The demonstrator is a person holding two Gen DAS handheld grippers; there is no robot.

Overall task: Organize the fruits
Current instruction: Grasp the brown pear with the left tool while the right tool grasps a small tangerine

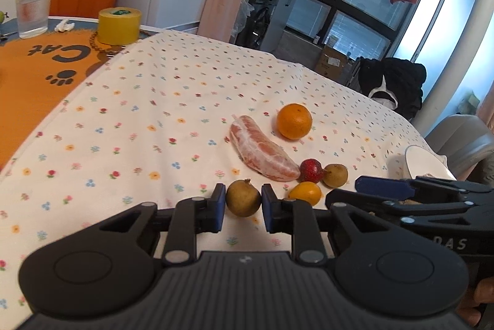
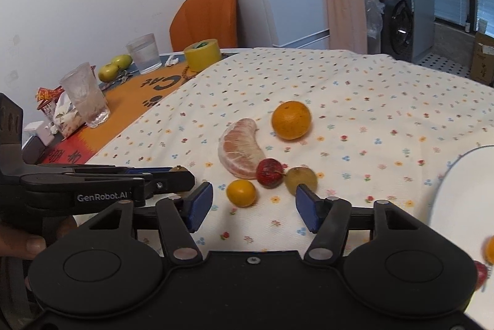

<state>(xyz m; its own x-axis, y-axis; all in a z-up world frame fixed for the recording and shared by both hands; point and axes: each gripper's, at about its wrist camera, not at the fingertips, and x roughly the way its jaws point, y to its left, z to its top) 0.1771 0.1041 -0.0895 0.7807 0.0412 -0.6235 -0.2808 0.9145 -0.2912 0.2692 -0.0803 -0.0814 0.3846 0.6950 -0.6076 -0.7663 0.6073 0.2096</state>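
So, fruit count on the flowered cloth [image 1: 154,113]: one orange [image 1: 294,121], one peeled pomelo segment [image 1: 262,152], one red strawberry-looking fruit [image 1: 311,171], one small orange kumquat-type fruit [image 1: 305,193], and two brownish-green round fruits. One of those, the near brown fruit [image 1: 243,198], sits right between the blue pads of the left gripper [image 1: 243,203], which are clenched against its sides. The other brown fruit [image 2: 300,180] lies just right of the red one.

The pomelo segment is the only long thing: its axis runs from far-left to near-right in the left wrist view, curved like a crescent, near tip almost touching the red fruit.

The right gripper [image 2: 253,206] is spread wide with nothing in it, hovering just near of the kumquat and the second brown fruit (its right pad covers a bit of that fruit).

A white plate [image 2: 457,200] is cut off at the right edge; two blurry bits of fruit show on it, too smeared to name. In the right wrist view the gripped fruit is mostly hidden behind the left gripper.
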